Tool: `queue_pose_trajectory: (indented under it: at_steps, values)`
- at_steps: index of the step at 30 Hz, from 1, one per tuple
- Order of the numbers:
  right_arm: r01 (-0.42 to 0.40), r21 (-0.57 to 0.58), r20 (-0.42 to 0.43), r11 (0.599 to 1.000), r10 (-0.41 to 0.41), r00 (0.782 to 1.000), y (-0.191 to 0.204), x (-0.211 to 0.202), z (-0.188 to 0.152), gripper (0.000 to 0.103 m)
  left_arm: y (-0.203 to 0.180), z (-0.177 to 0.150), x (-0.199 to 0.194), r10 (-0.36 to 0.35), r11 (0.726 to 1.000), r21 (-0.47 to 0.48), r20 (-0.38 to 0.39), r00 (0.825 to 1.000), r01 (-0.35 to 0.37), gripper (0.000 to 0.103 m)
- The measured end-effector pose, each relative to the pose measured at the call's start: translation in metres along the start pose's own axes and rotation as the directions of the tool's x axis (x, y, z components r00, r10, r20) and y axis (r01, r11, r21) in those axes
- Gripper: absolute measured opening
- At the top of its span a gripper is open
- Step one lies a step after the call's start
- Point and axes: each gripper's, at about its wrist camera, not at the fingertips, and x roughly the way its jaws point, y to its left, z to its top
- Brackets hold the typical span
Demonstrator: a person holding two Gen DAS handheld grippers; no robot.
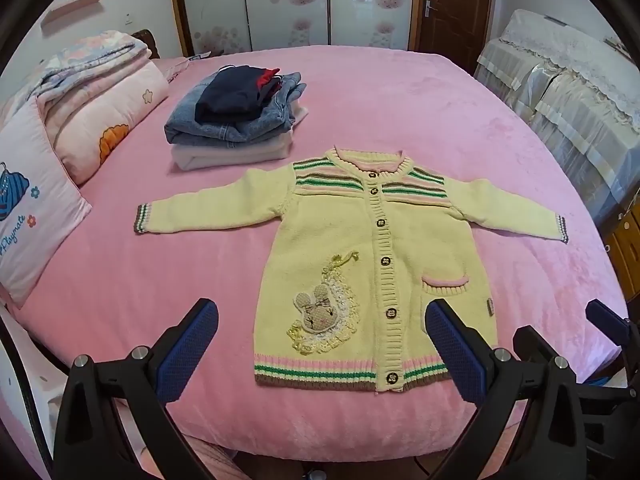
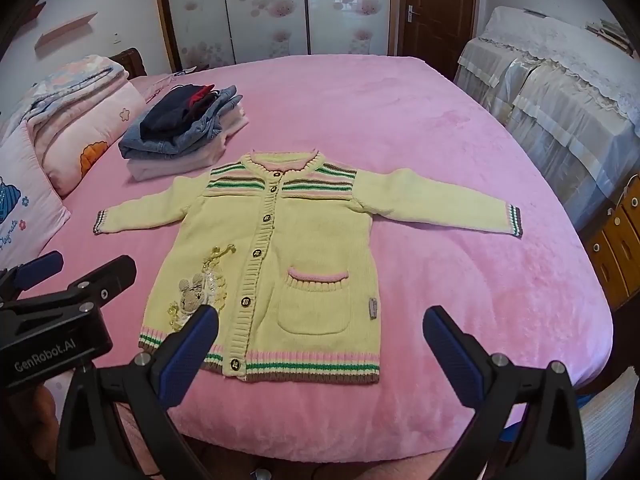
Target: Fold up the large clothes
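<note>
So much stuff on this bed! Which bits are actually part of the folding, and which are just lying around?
Part of the job: yellow cardigan, spread flat; left gripper and right gripper, both open.

Lying about: stack of folded clothes, pillow, folded quilts.

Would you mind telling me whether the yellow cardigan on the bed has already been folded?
No, the yellow cardigan lies flat and buttoned on the pink bed cover with both sleeves spread outward.

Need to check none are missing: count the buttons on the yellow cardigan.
6, all down the front strip of the cardigan: collar, chest stripes, below the stripes, middle, beside the pocket, hem. None looks hidden.
</note>
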Motion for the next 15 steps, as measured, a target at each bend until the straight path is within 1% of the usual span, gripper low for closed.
queue_pose_trajectory:
  at_steps: [5,15]
  values:
    - [-0.004,-0.002,0.0,1.0,0.004,1.0,0.0,-0.002,0.001,0.102,-0.001,-0.004,-0.002,-0.008,1.0,0.003,-0.008,1.0,0.008,0.103]
    - [-0.013,0.005,0.004,1.0,0.013,1.0,-0.005,-0.011,-0.003,0.102,0.001,-0.007,-0.01,0.001,1.0,-0.018,0.011,1.0,-0.001,0.103]
